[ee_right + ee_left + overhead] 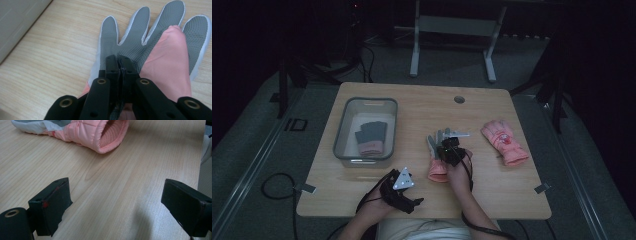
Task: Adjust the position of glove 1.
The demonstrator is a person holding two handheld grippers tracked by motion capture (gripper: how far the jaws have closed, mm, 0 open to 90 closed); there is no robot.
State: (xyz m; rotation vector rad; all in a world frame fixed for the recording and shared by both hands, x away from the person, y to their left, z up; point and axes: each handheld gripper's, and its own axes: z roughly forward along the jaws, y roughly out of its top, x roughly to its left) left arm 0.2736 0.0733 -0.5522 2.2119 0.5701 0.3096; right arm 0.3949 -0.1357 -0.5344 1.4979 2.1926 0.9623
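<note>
A pink glove with a grey palm (438, 169) lies palm up at the middle of the wooden table (412, 107). In the right gripper view its grey fingers (130, 42) spread away from me and its pink thumb folds over the palm. My right gripper (121, 62) is shut on a pinch of the grey palm fabric, and in the high view it sits over that glove (448, 146). My left gripper (408, 190) rests near the table's front edge with its jaws wide open (117, 202) and nothing between them. The glove's pink cuff (100, 135) lies ahead of it.
A grey bin (343, 125) at the left holds a grey and pink glove (371, 136). A second pink glove (504, 141) lies back up at the right. A round cable hole (459, 99) is near the table's far edge.
</note>
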